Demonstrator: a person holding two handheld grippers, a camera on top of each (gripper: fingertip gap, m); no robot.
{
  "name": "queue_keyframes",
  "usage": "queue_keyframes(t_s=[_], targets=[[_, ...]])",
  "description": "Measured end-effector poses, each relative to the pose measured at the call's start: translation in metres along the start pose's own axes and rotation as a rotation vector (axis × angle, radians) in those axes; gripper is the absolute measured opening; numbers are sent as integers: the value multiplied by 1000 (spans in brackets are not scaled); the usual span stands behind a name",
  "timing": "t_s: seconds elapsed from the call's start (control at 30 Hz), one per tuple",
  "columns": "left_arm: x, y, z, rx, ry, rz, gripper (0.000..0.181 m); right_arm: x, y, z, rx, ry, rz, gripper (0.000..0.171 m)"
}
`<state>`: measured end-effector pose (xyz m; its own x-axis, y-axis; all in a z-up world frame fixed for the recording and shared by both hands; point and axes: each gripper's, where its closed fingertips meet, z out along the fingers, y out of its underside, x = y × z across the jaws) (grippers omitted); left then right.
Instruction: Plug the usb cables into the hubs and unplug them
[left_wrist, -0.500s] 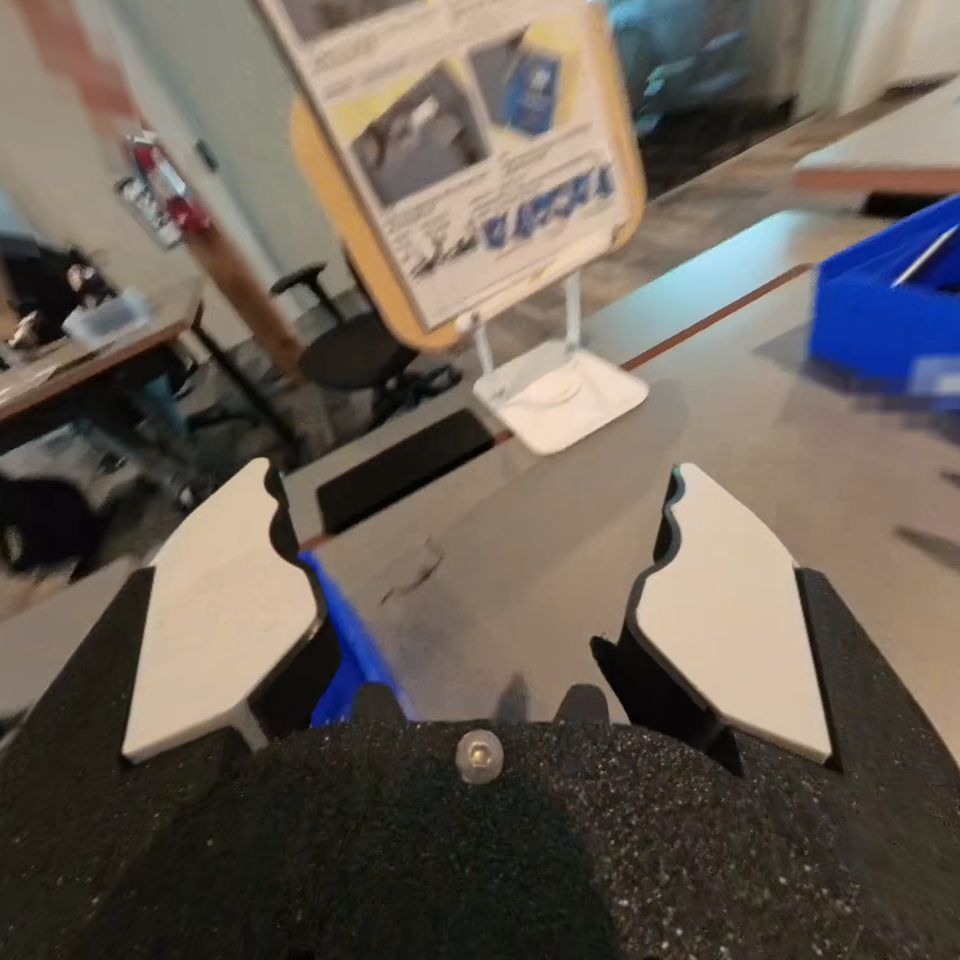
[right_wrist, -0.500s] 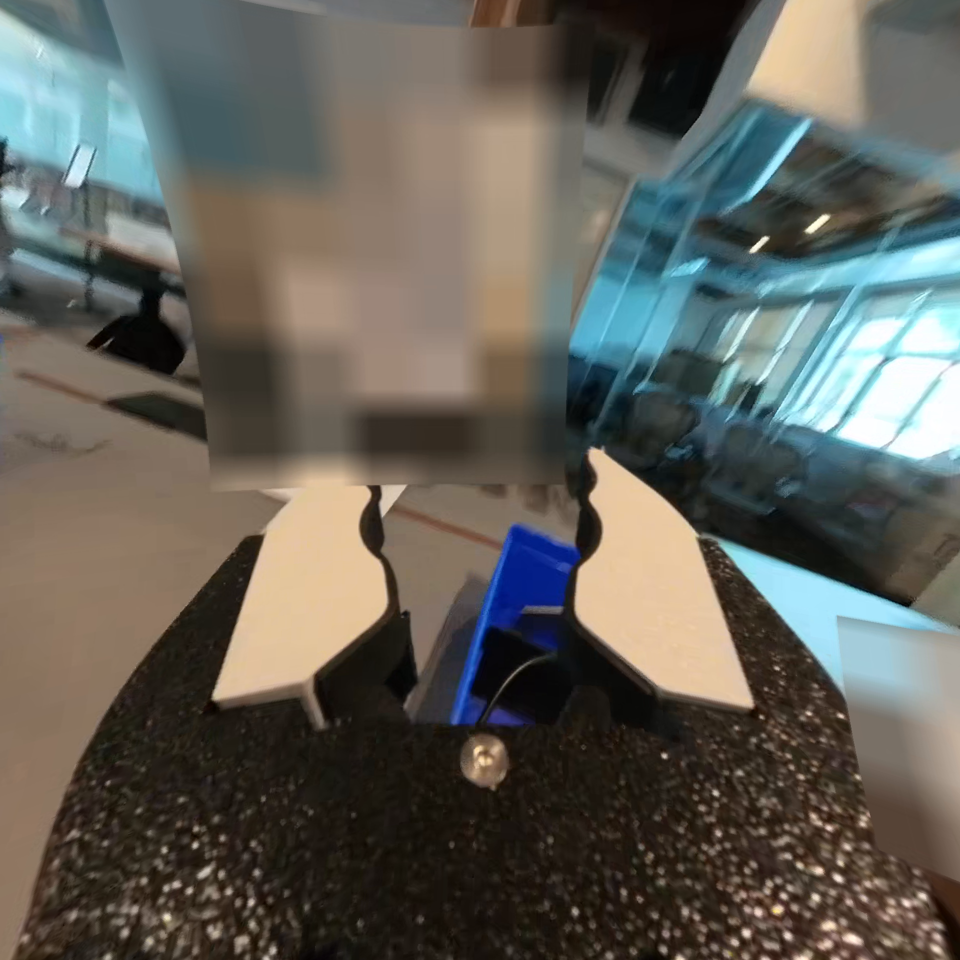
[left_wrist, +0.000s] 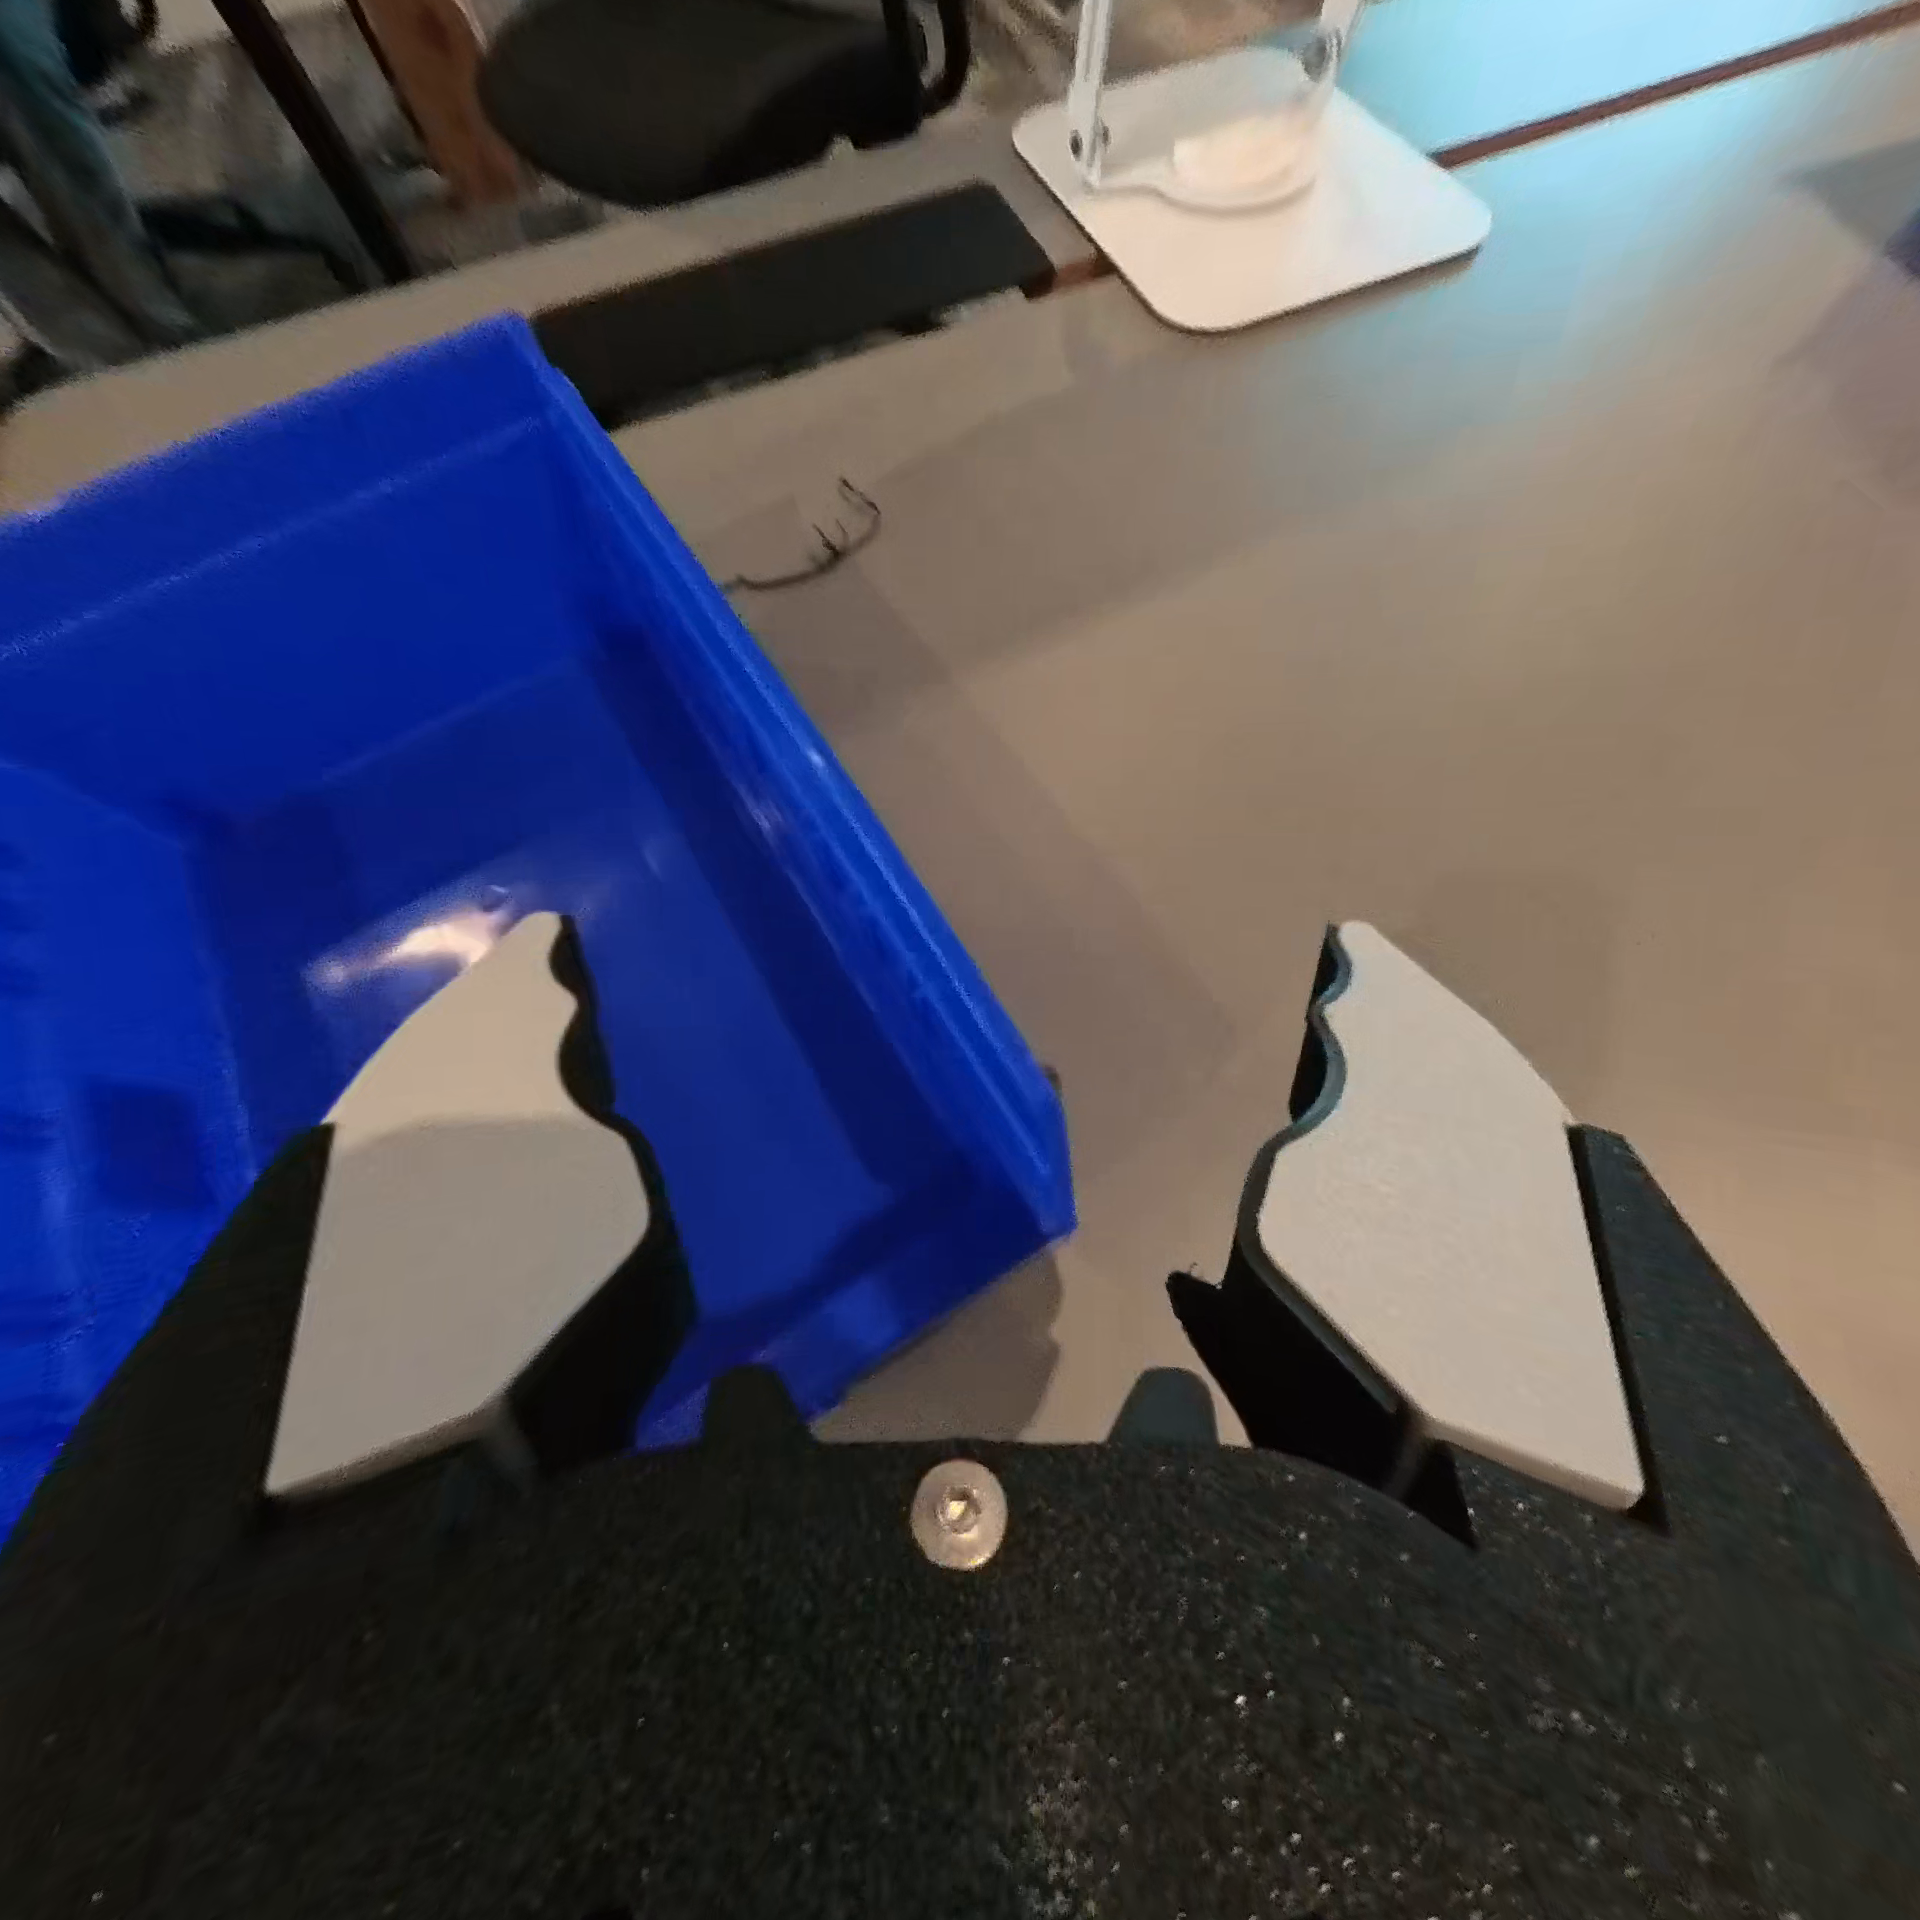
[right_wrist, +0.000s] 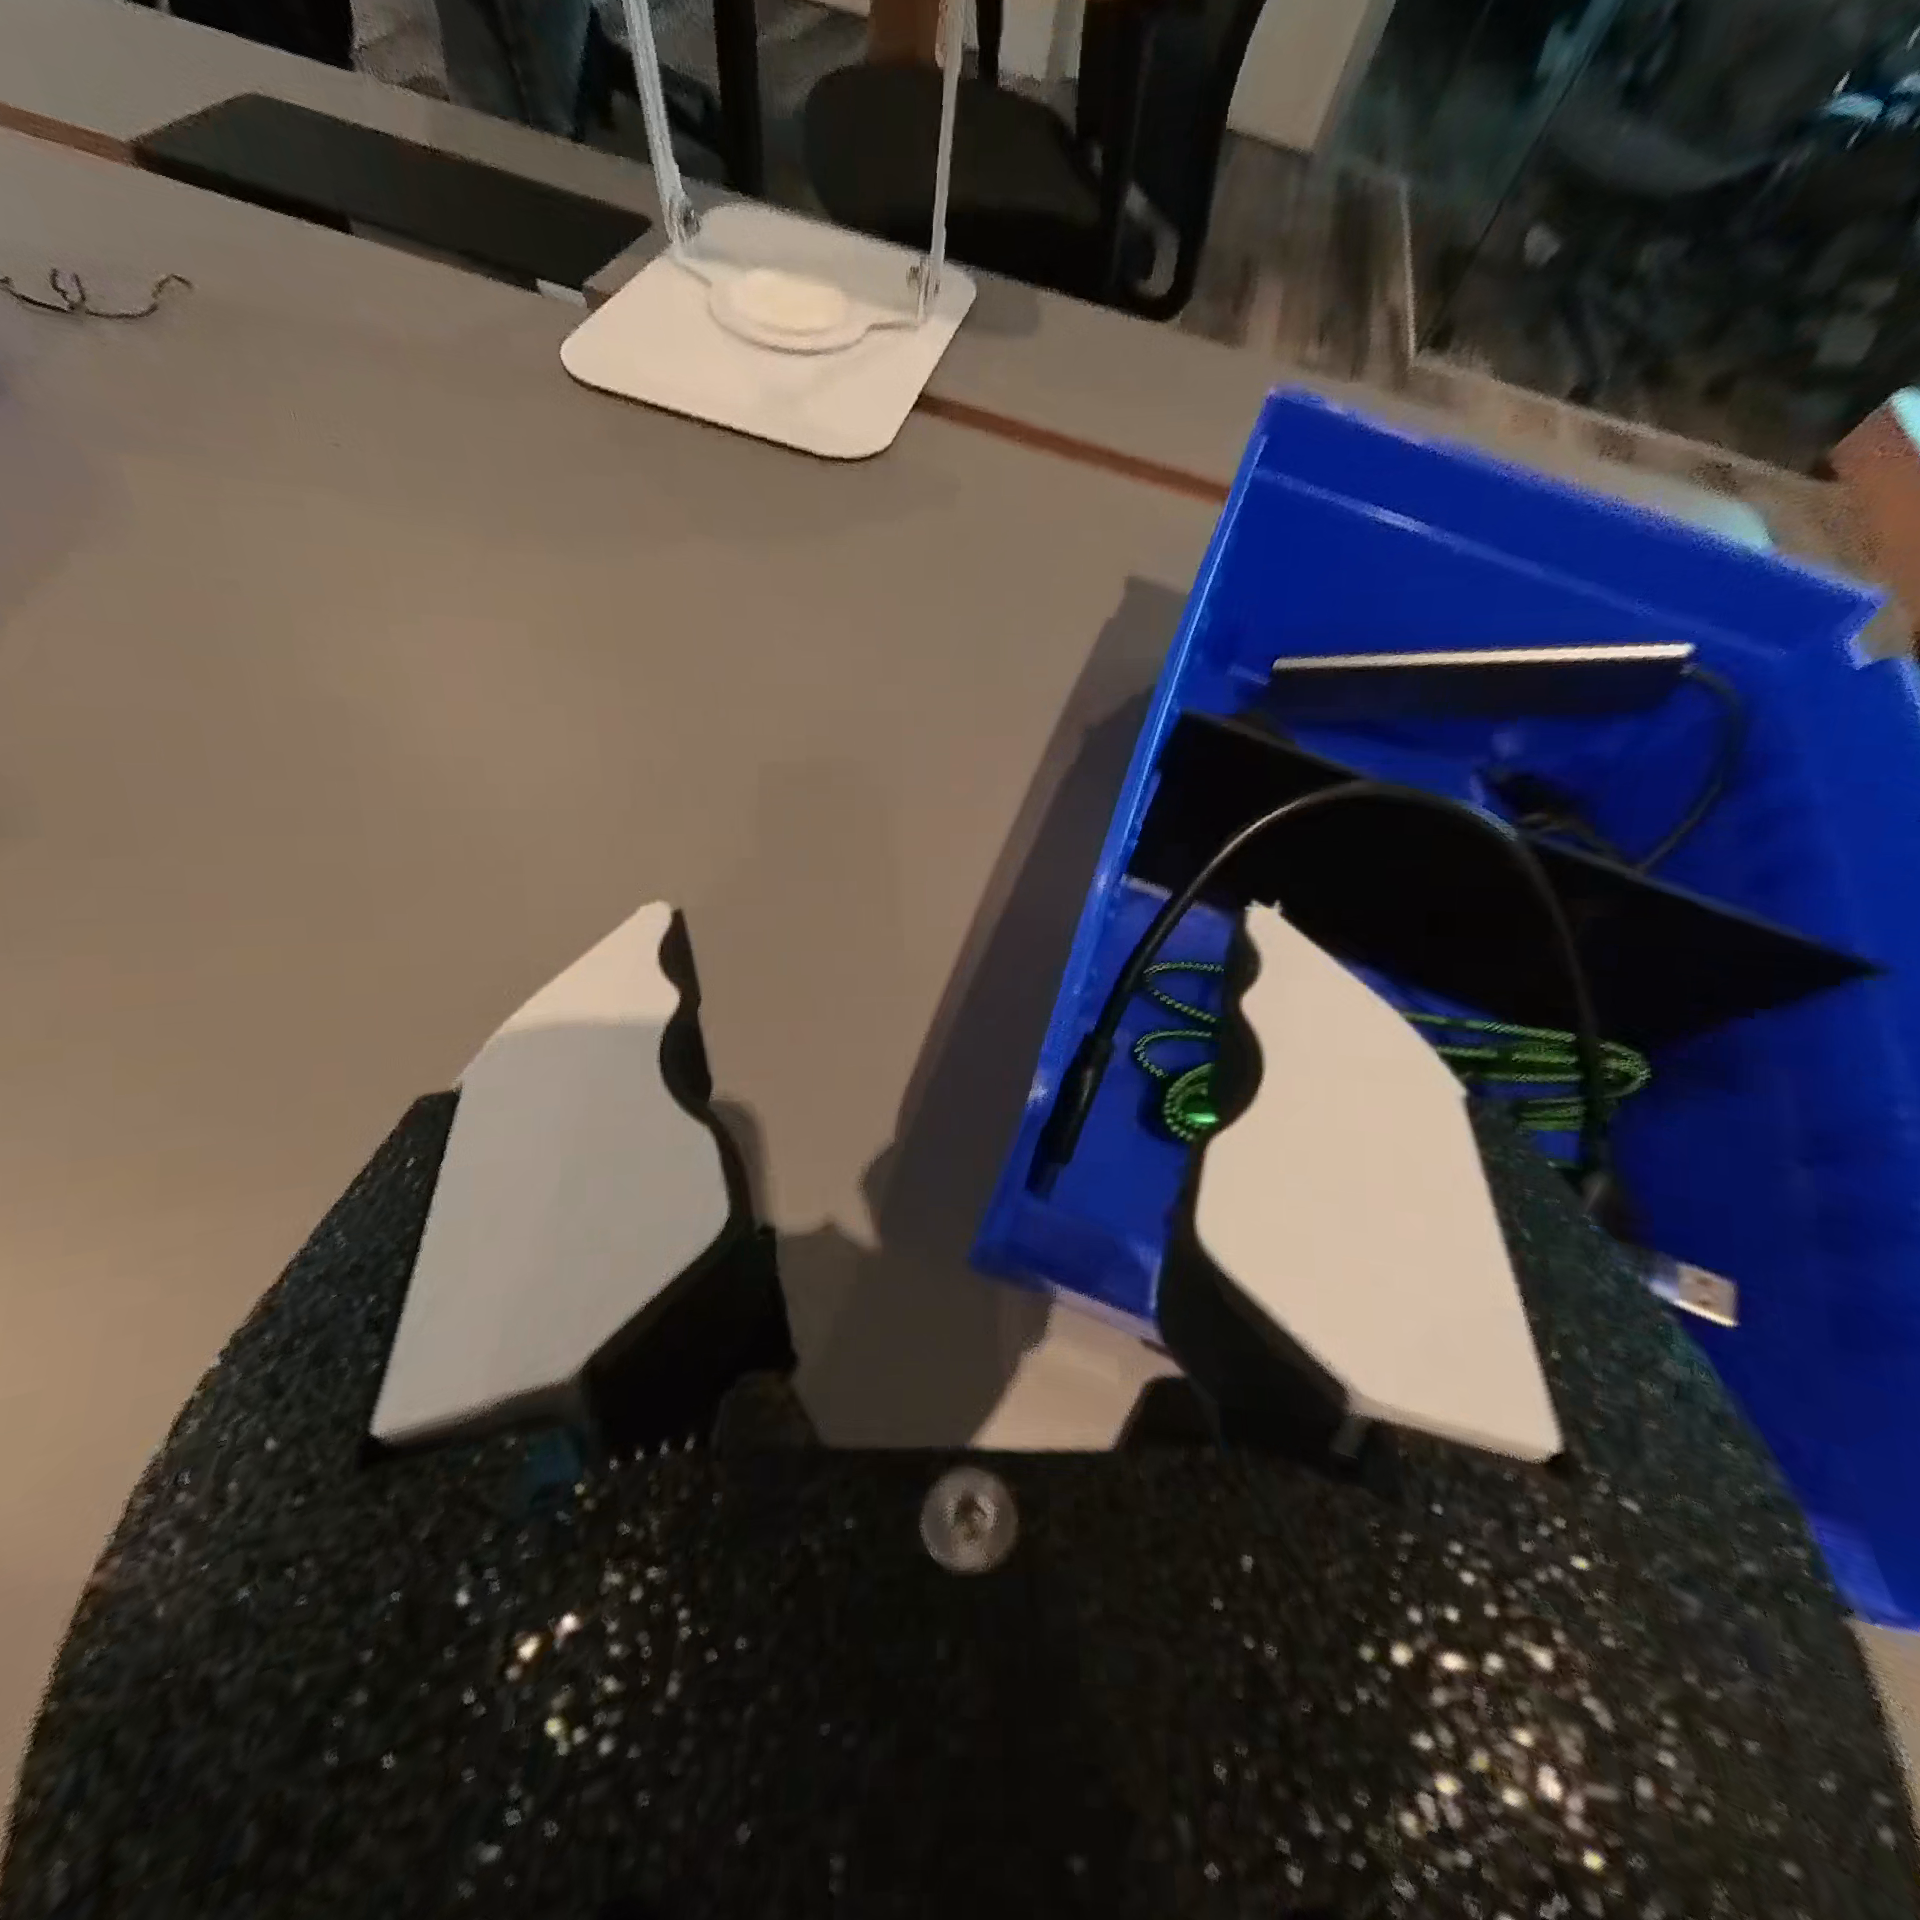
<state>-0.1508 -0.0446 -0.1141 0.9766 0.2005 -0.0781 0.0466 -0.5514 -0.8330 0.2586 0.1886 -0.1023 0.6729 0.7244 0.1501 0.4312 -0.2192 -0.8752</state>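
USB cables (right_wrist: 1351, 831) and hub (right_wrist: 1475, 665) lying inside divided blue bin (right_wrist: 1236, 582), forward-right of right gripper (right_wrist: 966, 925), jaws gaping empty; left gripper (left_wrist: 951, 935), also gaping empty, hovering over a bare bin (left_wrist: 727, 665).

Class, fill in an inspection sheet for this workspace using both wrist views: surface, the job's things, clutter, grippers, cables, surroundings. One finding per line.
Surface: grey table, mostly bare.
Job's things: a slim hub leaning inside the right blue bin, behind a black divider; the left blue bin shows nothing inside.
Clutter: white sign base; small twist of wire.
Grippers: left gripper open, empty; right gripper open, empty.
Cables: black cable arching over the divider; green braided cable coiled in the near compartment; a silver USB plug at the bin's near end.
Surroundings: office chair beyond the table.
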Motion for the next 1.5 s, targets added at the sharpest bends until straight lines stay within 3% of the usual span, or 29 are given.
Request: queue_keyframes(t_s=[0.23,0.33,0.4,0.5,0.53,0.67,0.77,0.97,1.5], targets=[[7,28,26,-182,-31,-35,106,-1,10,10,-54,12,70,70],[2,34,30,-220,-86,-14,86,-1,14,13,-88,6,74,62],[0,37,31,-239,-108,15,71,3,17,17,-111,43,66,46],[-6,41,31,-282,-168,141,34,20,20,16,-143,190,-23,15],[-7,41,30,-292,-192,177,30,23,21,16,-155,221,-44,14],[-8,42,30,-320,-219,190,30,16,28,20,-219,178,-33,42],[-9,40,31,-287,-196,132,28,21,43,20,-292,171,18,52],[-15,38,33,-277,-221,141,26,21,44,21,-239,133,67,24],[-51,49,18,-254,-245,2,8,24,45,24,-246,161,26,5]])
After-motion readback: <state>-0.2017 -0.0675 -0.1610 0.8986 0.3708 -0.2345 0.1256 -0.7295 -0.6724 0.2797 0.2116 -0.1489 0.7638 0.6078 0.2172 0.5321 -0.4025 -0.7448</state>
